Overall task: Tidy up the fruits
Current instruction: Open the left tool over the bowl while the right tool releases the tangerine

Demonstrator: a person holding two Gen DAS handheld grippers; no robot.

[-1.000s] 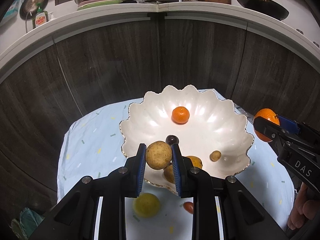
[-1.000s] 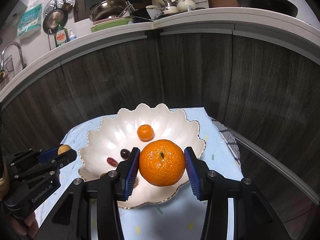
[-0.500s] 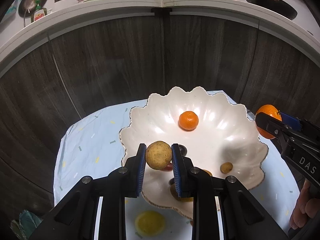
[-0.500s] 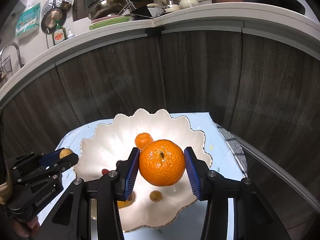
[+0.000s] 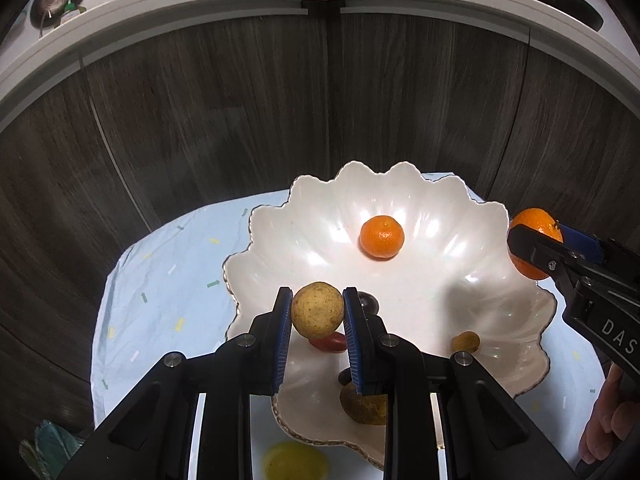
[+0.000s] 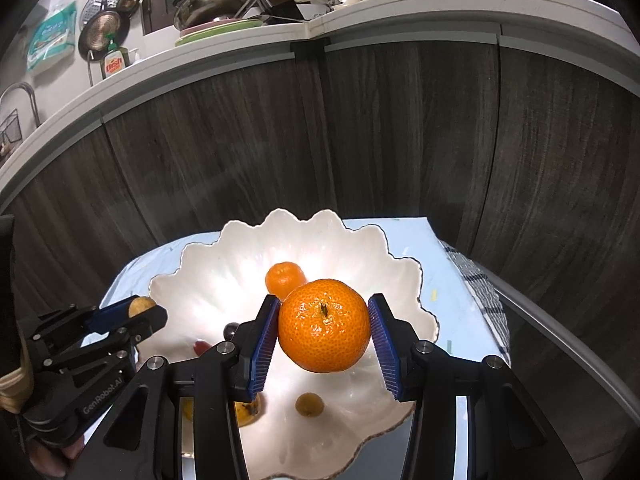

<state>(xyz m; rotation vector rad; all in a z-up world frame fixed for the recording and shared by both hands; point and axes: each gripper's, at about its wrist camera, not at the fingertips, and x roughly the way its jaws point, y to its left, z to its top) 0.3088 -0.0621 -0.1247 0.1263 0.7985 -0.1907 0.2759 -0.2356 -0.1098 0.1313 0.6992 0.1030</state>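
Note:
My left gripper (image 5: 316, 311) is shut on a round tan fruit (image 5: 317, 310) and holds it above the near left part of a white scalloped bowl (image 5: 440, 280). My right gripper (image 6: 324, 326) is shut on a large orange (image 6: 324, 326) above the same bowl (image 6: 208, 292). In the bowl lie a small mandarin (image 5: 382, 237), a dark grape (image 5: 368, 302), a red fruit (image 5: 329, 342), a small tan fruit (image 5: 465, 341) and a brownish fruit (image 5: 364, 404). The right gripper with its orange (image 5: 534, 248) shows at the bowl's right rim.
The bowl stands on a small table with a pale blue cloth (image 5: 160, 280). A yellow fruit (image 5: 294, 462) lies on the cloth in front of the bowl. Dark wooden cabinet fronts (image 5: 240, 120) close in behind. A checked towel (image 6: 480, 292) hangs at the table's right edge.
Both grippers have moved forward over the bowl with their fruits still held. The bowl now sits lower and nearer in both views.

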